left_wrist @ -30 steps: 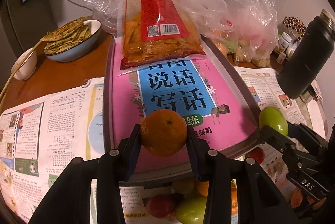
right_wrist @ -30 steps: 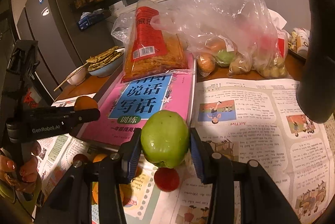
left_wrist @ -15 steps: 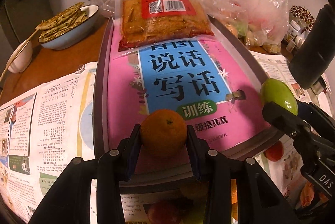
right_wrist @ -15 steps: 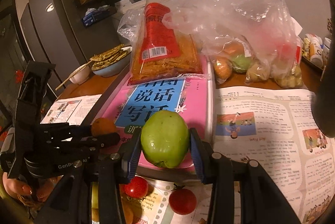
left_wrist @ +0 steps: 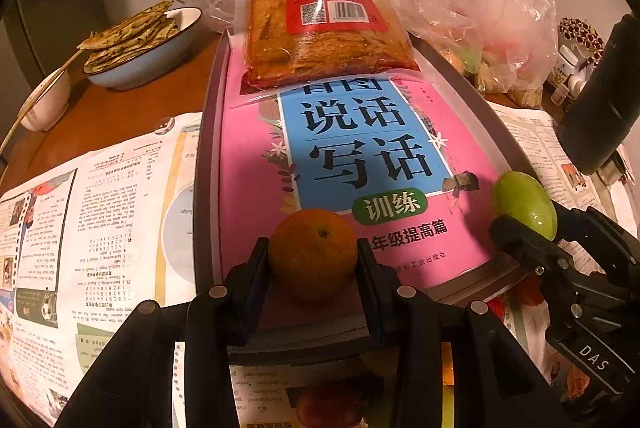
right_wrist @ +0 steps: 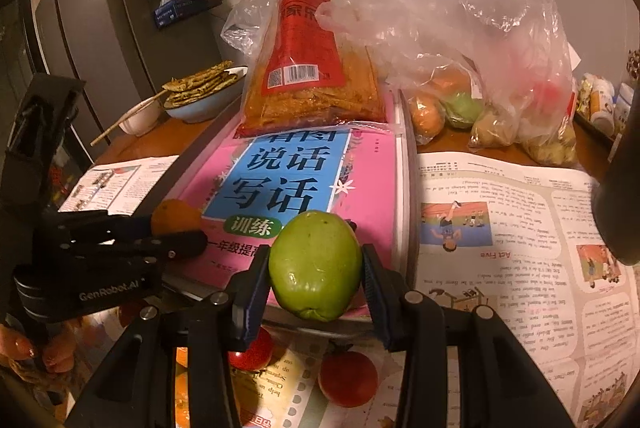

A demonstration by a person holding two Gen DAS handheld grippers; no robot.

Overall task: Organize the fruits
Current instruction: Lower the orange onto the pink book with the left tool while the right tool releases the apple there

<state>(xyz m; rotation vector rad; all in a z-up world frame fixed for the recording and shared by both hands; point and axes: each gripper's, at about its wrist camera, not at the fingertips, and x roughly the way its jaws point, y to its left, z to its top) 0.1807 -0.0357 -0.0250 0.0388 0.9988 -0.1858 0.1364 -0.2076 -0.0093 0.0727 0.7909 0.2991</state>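
Since a second ago both grippers have come forward and a little lower, so the pink workbook [left_wrist: 360, 163] now fills more of each view and the loose fruits on the newspaper [right_wrist: 520, 228] have slipped under the fingers.

The left gripper [left_wrist: 313, 260] is clamped on an orange [left_wrist: 313, 254], both pads pressing its sides, and holds it over the near edge of the workbook. The right gripper [right_wrist: 316, 268] is clamped the same way on a green fruit [right_wrist: 315, 264], maybe a green apple, just beside the orange and also above the book's lower edge.

I think the step in hand is carrying the two fruits to a common place, probably the book or the dark tray [left_wrist: 208, 163] under it. The next move calls for lowering each fruit until it rests, then opening slowly, because round fruit can roll off.

Around them: a red snack packet [left_wrist: 328, 19] lies on the top of the book; a clear plastic bag [right_wrist: 480, 47] holds more fruits; a blue bowl [left_wrist: 148, 59] holds flatbreads. Red tomatoes [right_wrist: 348, 378] lie below on the newspaper.
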